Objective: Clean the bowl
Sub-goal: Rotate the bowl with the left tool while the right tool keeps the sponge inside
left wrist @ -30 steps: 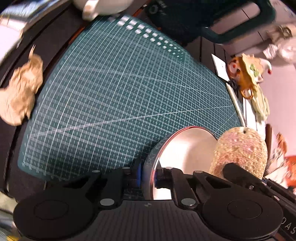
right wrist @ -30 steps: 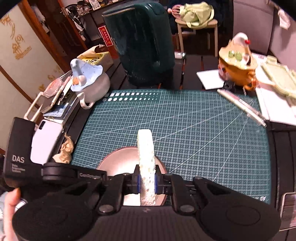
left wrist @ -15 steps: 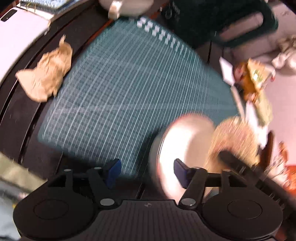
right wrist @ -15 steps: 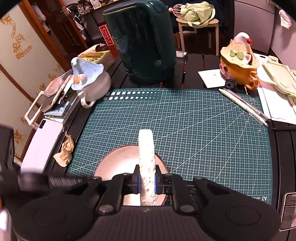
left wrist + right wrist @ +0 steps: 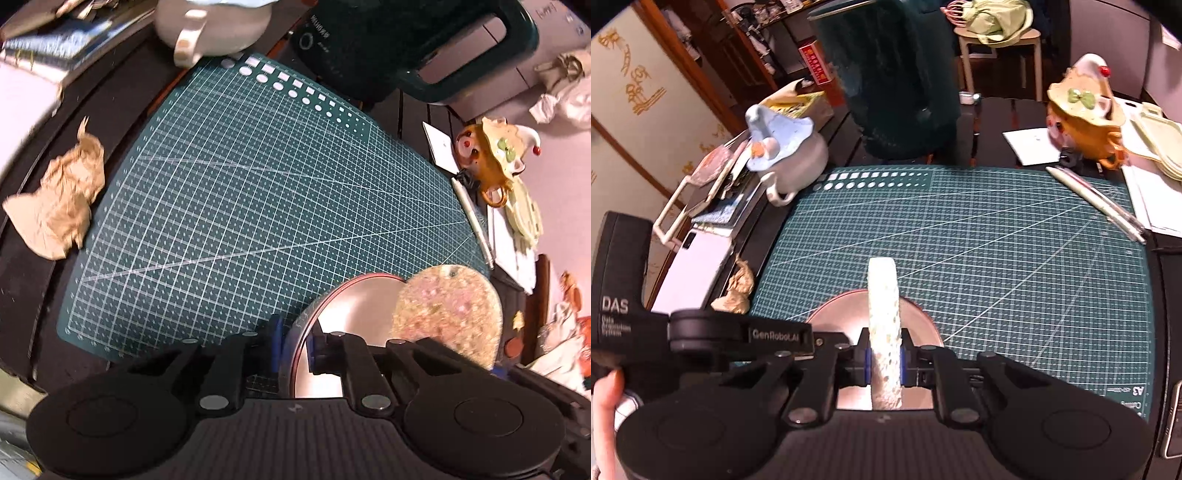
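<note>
A metal bowl (image 5: 351,325) with a reddish rim sits at the near edge of the green cutting mat (image 5: 258,206). My left gripper (image 5: 294,345) straddles the bowl's left rim. Its jaws are closing, one blue pad against the outer wall and one inside. My right gripper (image 5: 884,360) is shut on a round speckled sponge (image 5: 882,295), held edge-on and standing down into the bowl (image 5: 842,317). In the left wrist view the sponge (image 5: 447,314) shows as a pink-yellow disc against the bowl's right side.
Crumpled brown paper (image 5: 59,199) lies left of the mat. A white mug with a blue lid (image 5: 783,155), a dark green appliance (image 5: 894,85), an orange figurine pot (image 5: 1086,118) and pens (image 5: 1097,203) ring the mat. A white phone (image 5: 694,269) lies at the left.
The left gripper let go of the bowl's rim and opened wide, then came back over the rim with its jaws narrowed. The right gripper kept still with the sponge in the bowl.
</note>
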`<state>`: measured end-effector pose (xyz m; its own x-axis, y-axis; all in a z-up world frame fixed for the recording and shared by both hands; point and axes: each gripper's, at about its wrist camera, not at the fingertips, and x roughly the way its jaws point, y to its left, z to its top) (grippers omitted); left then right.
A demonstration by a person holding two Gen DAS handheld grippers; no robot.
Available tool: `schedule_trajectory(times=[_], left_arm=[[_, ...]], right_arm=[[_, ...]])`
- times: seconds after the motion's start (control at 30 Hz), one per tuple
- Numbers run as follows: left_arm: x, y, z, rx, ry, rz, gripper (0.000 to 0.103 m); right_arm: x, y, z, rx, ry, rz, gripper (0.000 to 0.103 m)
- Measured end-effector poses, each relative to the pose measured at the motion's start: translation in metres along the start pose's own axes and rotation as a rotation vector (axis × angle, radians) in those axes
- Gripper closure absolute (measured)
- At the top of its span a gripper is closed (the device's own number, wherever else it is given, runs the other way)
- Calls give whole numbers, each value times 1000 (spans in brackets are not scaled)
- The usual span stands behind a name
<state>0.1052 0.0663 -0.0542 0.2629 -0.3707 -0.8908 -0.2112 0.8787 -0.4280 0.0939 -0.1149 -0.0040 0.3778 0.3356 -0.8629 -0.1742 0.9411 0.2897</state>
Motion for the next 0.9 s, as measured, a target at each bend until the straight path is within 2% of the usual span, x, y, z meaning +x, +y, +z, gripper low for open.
schedule_trajectory(times=[0.03,0.1,0.17,0.2,0.3,0.37,0.6,0.67,0.73,0.8,0.9], left_arm=[[0,-1,0,-4,2,-2,80],[1,-2,-4,-14,10,2,77],[6,1,-5,-29,26,24,77],[13,4,-4,-46,44,27,82],[20,14,-1,-100,78,-27,86],[22,14,-1,-98,81,-35,87],[26,12,1,-92,86,-37,85],[27,14,1,-109,90,-47,85],[28,14,1,-111,89,-46,85],[28,13,2,-106,87,-42,85],[27,16,3,-114,89,-47,85]], right_arm=[[3,2,-1,-6,8,4,91],[8,4,-3,-15,23,0,91],[18,4,-4,-13,49,-17,91],[27,3,-5,-5,81,-11,91],[39,1,-5,0,124,-2,91],[40,3,-5,-11,126,-14,91],[21,31,-10,-173,59,-272,92],[7,37,-12,-189,18,-294,92],[-6,38,-10,-180,-18,-268,92],[-16,36,-7,-157,-37,-199,92],[-8,28,-3,-104,3,-73,92]])
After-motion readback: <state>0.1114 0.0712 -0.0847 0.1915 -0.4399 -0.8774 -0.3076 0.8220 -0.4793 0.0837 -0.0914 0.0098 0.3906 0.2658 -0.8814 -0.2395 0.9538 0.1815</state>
